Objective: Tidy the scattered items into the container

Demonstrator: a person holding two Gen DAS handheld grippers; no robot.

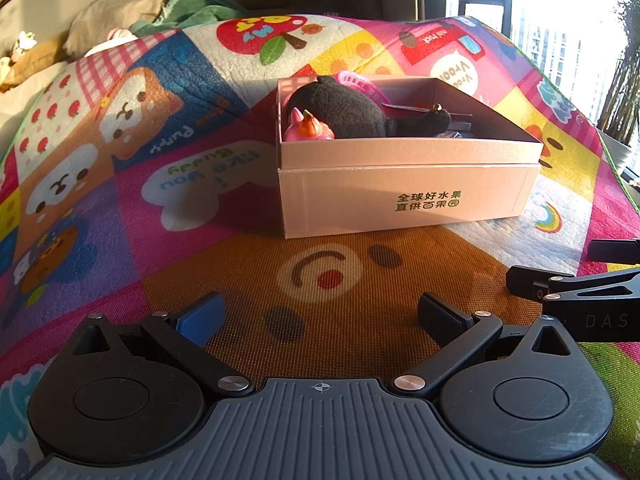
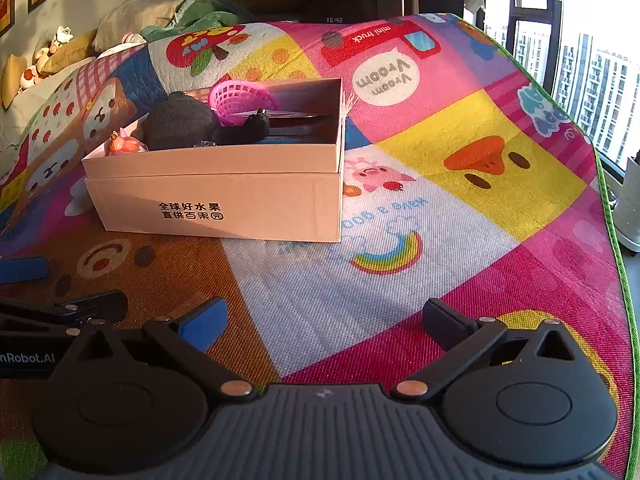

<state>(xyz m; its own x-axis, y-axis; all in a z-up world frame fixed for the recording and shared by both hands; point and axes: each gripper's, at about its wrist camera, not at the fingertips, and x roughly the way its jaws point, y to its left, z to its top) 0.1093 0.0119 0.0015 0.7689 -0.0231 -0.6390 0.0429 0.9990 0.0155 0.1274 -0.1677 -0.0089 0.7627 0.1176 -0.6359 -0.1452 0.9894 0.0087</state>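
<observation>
Closest to my left wrist camera is the left gripper (image 1: pixel 320 312), its blue-padded finger (image 1: pixel 202 316) and black finger spread wide with nothing between them, hovering over the brown bear face printed on the play mat (image 1: pixel 160 240). At the right edge of that view I see the tips of the right gripper, just beside mine. Through the right wrist camera, the right gripper (image 2: pixel 324 318) is likewise released, fingers well apart over a pale patch of the mat, gripping nothing.

Ahead of both tools sits the cardboard box (image 1: pixel 404 200), a pinkish-tan open container with green Chinese lettering on its front wall, resting flat on the mat. Inside it I make out a black plush toy (image 1: pixel 348 114) lying across the left half, a small pink toy with an orange part (image 1: pixel 308 130) tucked into the near left corner and touching the plush, and a magenta plastic basket (image 2: pixel 240 98) tilted behind the plush near the far wall. Some flat dark items lie in the right part of the box; I cannot tell what they are.

Beyond the mat's far edge I see pillows and a green cloth (image 2: pixel 200 12) heaped on the left, and a sunlit window (image 2: pixel 580 60) on the right.
</observation>
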